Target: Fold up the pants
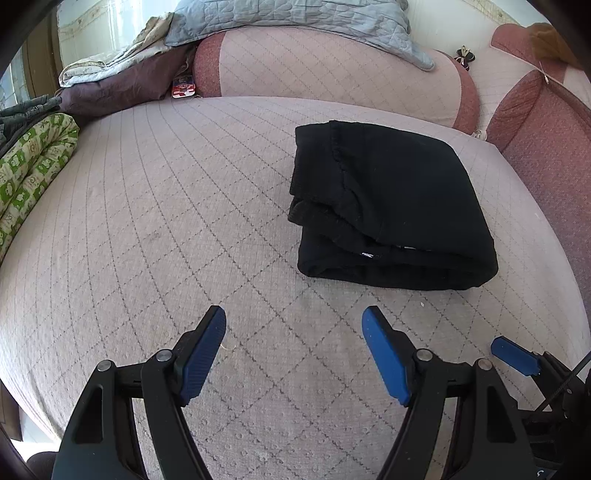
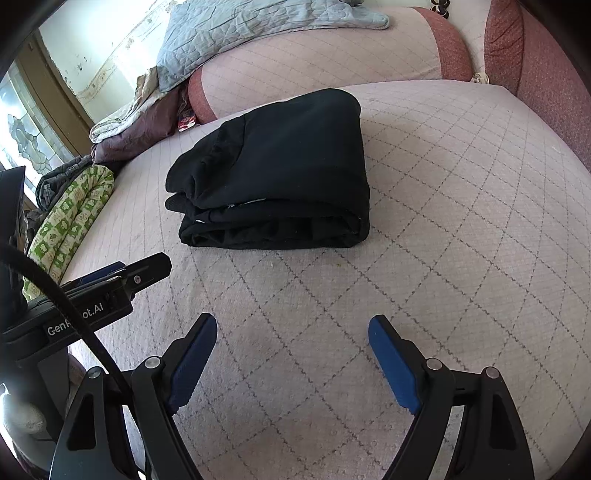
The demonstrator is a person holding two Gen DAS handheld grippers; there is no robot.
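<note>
The black pants [image 1: 391, 206] lie folded into a thick rectangular bundle on the pink quilted sofa seat [image 1: 184, 206]. They also show in the right wrist view [image 2: 280, 173]. My left gripper [image 1: 293, 325] is open and empty, held above the seat, short of the bundle's near edge. My right gripper [image 2: 291, 332] is open and empty, also short of the bundle. In the left wrist view a blue pad of the right gripper [image 1: 513, 356] shows at the lower right. In the right wrist view the left gripper [image 2: 110, 284] shows at the left.
A green patterned rolled cushion [image 1: 33, 166] lies at the seat's left end. A purple blanket and pale bedding [image 1: 122, 81] are piled at the back left. A grey quilt [image 1: 295, 22] drapes over the backrest. A red armrest [image 1: 543, 140] bounds the right side.
</note>
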